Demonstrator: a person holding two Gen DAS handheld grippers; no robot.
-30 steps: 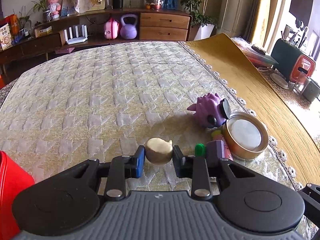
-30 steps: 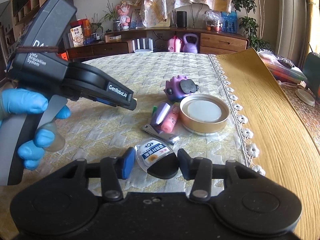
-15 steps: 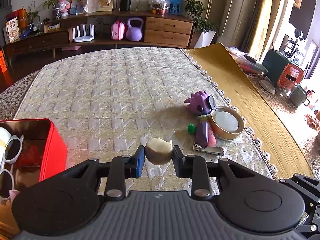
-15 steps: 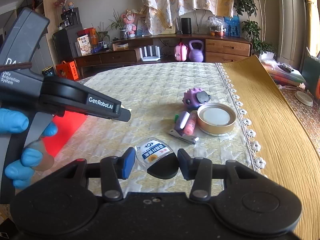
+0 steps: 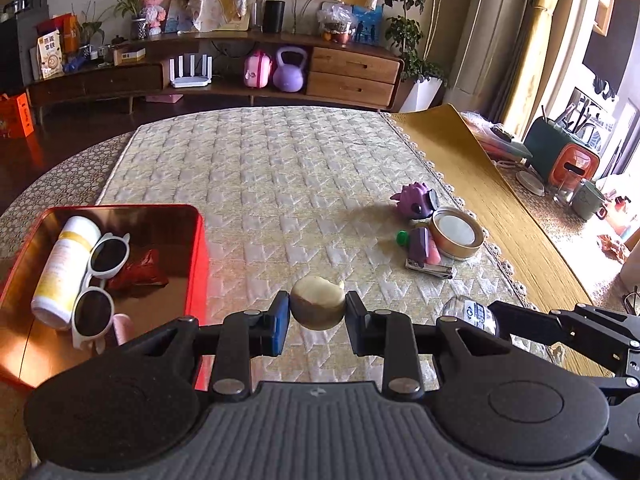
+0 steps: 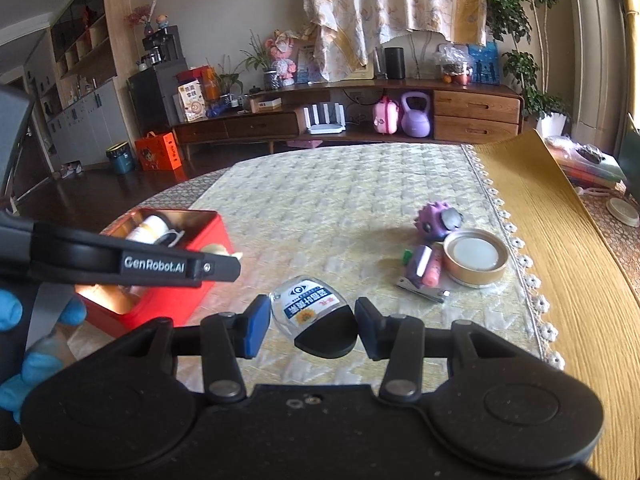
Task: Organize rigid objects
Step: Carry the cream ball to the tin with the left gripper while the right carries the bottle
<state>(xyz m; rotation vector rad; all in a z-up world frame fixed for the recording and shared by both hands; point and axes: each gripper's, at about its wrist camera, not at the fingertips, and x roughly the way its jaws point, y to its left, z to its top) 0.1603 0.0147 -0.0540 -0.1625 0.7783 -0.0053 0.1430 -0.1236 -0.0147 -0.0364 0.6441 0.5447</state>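
Left wrist view: left tongs (image 5: 318, 312) pinch a small nut (image 5: 317, 307); right tongs (image 6: 312, 326) clamp a bottle (image 6: 310, 308). Carry both level over the red tin (image 5: 198, 248), then loosen.

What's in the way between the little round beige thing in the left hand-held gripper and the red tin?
Nothing visible. The left hand-held gripper holds the round beige object over bare tablecloth, and the red tin sits open just to its left. The tin's near corner looks free beside the sunglasses.

Right tongs (image 6: 311, 326) clamp small labelled bottle (image 6: 311, 311) above cloth (image 6: 340, 200).
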